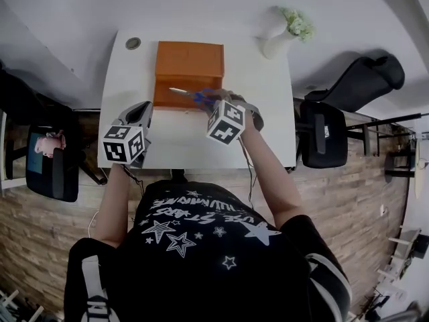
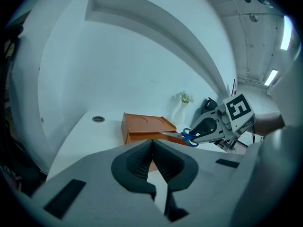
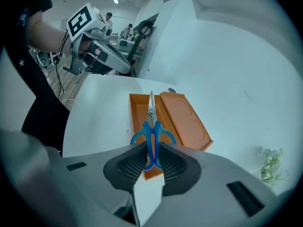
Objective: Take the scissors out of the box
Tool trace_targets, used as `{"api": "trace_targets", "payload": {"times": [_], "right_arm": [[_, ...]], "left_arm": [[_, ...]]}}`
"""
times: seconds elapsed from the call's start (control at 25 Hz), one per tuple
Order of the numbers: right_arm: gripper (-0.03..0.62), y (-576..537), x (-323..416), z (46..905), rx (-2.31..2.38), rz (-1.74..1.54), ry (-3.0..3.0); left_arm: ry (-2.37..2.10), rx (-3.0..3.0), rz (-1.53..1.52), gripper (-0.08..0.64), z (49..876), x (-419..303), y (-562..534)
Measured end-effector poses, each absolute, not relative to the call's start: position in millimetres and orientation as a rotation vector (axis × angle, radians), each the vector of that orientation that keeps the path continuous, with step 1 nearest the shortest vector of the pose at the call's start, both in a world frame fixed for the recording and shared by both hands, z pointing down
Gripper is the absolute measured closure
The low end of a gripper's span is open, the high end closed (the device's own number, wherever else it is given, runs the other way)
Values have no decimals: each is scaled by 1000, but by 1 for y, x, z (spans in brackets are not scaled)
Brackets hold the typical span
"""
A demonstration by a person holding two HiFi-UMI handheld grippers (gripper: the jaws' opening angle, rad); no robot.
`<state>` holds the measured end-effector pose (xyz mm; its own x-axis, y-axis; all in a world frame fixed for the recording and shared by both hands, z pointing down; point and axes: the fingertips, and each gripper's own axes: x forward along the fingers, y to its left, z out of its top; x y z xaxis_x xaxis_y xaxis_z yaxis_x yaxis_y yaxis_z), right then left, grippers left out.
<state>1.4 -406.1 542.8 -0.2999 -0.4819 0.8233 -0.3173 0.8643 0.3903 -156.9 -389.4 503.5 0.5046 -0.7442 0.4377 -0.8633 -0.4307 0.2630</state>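
An orange box sits at the back of the white table, its lid laid open behind the tray. My right gripper hangs over the tray's front, shut on the blue handles of the scissors, whose blades point left. In the right gripper view the scissors stand between the pads above the open tray, clear of it. My left gripper is left of the box with nothing in it. Its pads meet at the tips, with the box and scissors beyond.
A white vase with flowers stands at the table's back right corner and a round cable hole at the back left. A black chair is right of the table, another seat to the left.
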Motion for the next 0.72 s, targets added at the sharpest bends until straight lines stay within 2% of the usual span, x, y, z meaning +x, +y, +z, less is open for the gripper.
{"api": "trace_targets", "payload": {"times": [0.72], "right_arm": [[494, -296, 40, 504, 759, -166, -2021]], "left_arm": [[-1298, 2350, 362, 541, 482, -106, -278]]}}
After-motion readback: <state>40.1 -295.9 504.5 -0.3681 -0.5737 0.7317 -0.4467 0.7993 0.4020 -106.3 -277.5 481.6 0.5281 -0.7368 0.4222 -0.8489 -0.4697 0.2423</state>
